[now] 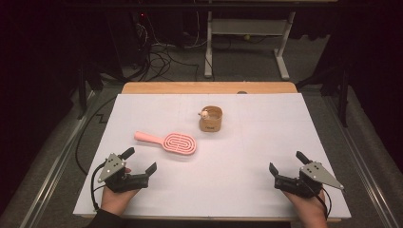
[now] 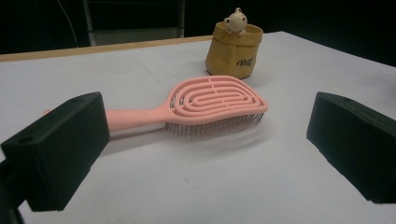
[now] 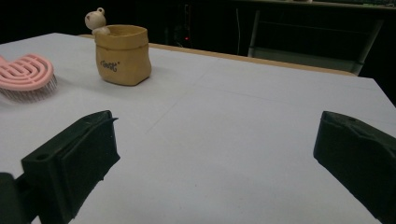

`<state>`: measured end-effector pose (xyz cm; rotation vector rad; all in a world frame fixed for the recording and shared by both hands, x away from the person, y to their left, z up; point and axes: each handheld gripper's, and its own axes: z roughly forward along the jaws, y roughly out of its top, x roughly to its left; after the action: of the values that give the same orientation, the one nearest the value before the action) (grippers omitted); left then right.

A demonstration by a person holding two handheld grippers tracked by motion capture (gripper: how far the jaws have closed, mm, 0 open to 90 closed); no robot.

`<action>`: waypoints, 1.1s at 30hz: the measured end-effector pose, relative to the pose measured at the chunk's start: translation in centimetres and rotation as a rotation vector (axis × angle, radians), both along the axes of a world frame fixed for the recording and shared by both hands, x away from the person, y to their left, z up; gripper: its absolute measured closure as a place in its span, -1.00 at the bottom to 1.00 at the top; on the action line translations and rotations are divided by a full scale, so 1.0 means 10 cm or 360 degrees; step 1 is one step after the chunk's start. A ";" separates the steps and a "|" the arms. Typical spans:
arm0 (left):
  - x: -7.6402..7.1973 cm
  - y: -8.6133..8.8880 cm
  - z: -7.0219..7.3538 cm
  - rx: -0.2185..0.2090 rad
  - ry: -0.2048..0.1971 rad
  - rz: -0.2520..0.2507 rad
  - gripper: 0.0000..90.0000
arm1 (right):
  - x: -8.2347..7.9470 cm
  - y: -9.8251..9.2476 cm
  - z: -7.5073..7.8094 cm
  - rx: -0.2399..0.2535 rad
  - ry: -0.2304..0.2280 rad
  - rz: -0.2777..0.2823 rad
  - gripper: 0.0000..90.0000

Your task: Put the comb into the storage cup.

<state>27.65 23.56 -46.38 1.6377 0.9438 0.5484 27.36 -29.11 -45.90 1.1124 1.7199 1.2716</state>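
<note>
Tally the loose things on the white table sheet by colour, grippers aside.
Pink: 1, the hairbrush, lying bristles down.
Mustard yellow: 1, the small pot with a little bear figure on its rim.
Total: 2

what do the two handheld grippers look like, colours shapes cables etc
Both the left gripper and the right gripper are black, each with two blocky, wedge-shaped jaws. The pads look matte, with a small round hole on top. A grey three-cornered plate with dark dots sits on each body, and a black cable trails back from each. A dark sleeve shows at the left wrist.
</note>
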 end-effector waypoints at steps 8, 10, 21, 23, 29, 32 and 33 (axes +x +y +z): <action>0.02 0.05 0.00 -0.0003 -0.0001 0.0007 -1.00 | 0.04 0.05 0.00 -0.0005 0.0011 -0.0001 -1.00; 0.01 0.05 0.00 -0.0008 -0.0003 0.0008 -1.00 | 0.05 0.07 0.01 -0.0019 0.0009 0.0006 -1.00; 0.01 0.04 0.00 0.0008 -0.0008 0.0011 -1.00 | 0.02 0.07 0.03 -0.0007 0.0004 0.0031 -0.99; 0.01 0.04 0.00 0.0009 -0.0007 0.0012 -1.00 | 0.03 0.08 0.03 0.0001 0.0007 0.0031 -0.99; 0.02 0.05 0.01 0.0009 -0.0002 0.0017 -1.00 | 0.02 0.08 0.04 -0.0005 0.0003 0.0040 -0.99; 0.02 0.06 0.01 0.0003 -0.0002 0.0016 -1.00 | 0.02 0.08 0.04 -0.0006 0.0003 0.0046 -0.99; 0.02 0.06 0.00 0.0003 -0.0001 0.0015 -1.00 | 0.02 0.08 0.04 -0.0010 0.0004 0.0047 -0.99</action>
<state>27.84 24.13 -46.34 1.6356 0.9516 0.5565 27.56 -28.27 -45.52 1.0891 1.7467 1.2826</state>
